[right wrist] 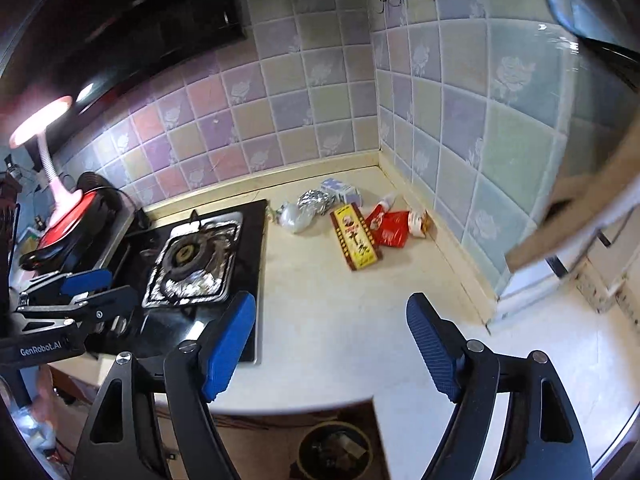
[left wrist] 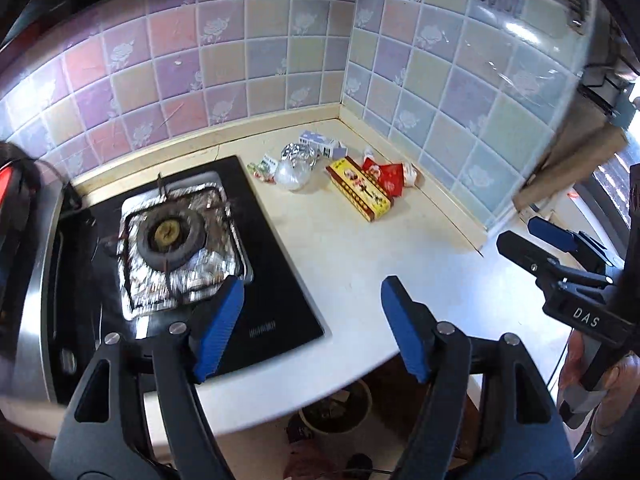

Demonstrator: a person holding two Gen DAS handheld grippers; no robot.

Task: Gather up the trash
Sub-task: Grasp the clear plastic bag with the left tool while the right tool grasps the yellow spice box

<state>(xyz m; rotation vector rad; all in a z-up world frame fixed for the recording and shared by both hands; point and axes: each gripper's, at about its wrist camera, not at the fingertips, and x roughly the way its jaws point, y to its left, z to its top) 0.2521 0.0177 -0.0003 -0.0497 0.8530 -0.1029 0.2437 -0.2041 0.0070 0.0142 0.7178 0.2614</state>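
White "DAS" on right gripper [left wrist: 536,236] — "GenRobot.AI" on left gripper [right wrist: 96,288].

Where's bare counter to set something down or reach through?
Free: the counter between the stove edge, the yellow box and the front edge, ahead of both open grippers. Crowded: the back corner, with foil ball, red packet and wrappers.
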